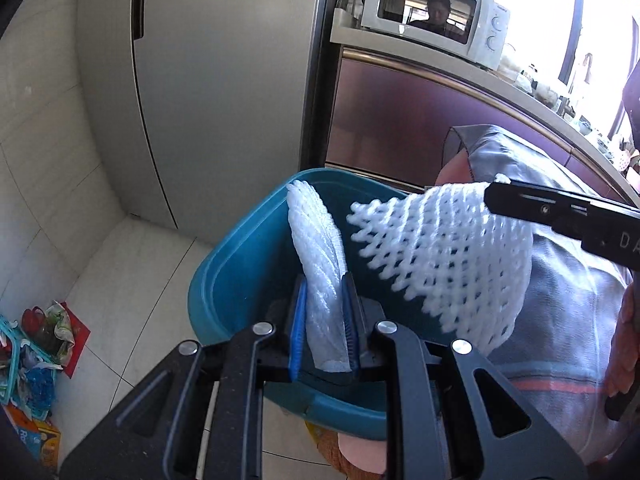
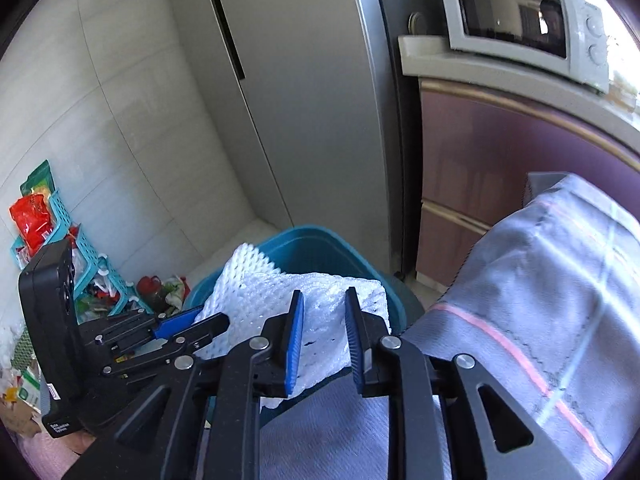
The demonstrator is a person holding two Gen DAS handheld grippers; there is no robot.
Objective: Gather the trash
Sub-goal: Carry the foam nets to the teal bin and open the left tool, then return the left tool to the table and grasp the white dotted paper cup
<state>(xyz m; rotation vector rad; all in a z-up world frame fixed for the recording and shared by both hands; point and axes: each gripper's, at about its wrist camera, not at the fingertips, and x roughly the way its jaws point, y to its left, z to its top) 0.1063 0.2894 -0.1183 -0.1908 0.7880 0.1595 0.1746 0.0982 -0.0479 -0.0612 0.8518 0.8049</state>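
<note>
My left gripper [image 1: 325, 280] is shut on a flattened white foam net sleeve [image 1: 318, 240] and holds it over the teal trash bin [image 1: 240, 252]. A second white foam net [image 1: 444, 256] hangs to its right, over the bin's right side, with the right gripper's black finger [image 1: 560, 216] at its upper edge. In the right wrist view my right gripper [image 2: 323, 300] has its blue pads apart with the white foam net [image 2: 320, 320] lying between them; whether they press on it is unclear. The left gripper [image 2: 188, 324] sits at the left, clamped on foam above the bin [image 2: 316, 248].
A grey fridge [image 1: 224, 80] stands behind the bin. A purple cabinet [image 1: 400, 120] carries a white microwave [image 1: 436, 12]. A grey plaid cloth [image 2: 540, 300] lies at the right. A teal basket rack with colourful packets [image 2: 48, 224] stands on the floor at the left.
</note>
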